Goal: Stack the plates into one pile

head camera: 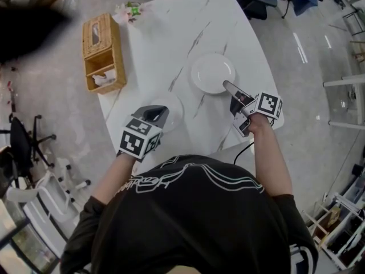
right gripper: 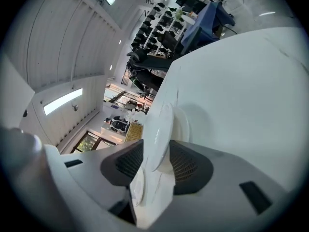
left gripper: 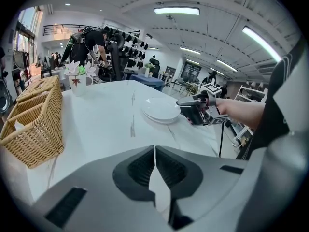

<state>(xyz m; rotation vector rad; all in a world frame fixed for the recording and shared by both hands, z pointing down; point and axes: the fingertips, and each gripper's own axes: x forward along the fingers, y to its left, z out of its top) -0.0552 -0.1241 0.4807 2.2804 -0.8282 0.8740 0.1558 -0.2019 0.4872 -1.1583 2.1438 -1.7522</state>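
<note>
White marble-veined bench [head camera: 165, 39], rounded corners, mostly bare. A woven wicker basket [head camera: 102, 53] sits at the left edge and a small white flower pot [head camera: 131, 9] at the far left corner. There is wide open surface between the basket and the plates.

A pile of round white plates [head camera: 212, 72] sits right of centre, near the right edge but fully on the bench; it looks two high in the left gripper view. A single white plate [head camera: 175, 112] lies near the front edge, partly under the left gripper, apart from the pile.

The right gripper [head camera: 230, 93] comes in from the near right corner, forearm stretched forward. It points slightly down and is rolled on its side. Its jaws stand partly apart, above and below the near rim of the top plate, not clamping it.

The left gripper [head camera: 155, 115] is tilted steeply down over the single plate. Its jaws are together, tips meeting.
</note>
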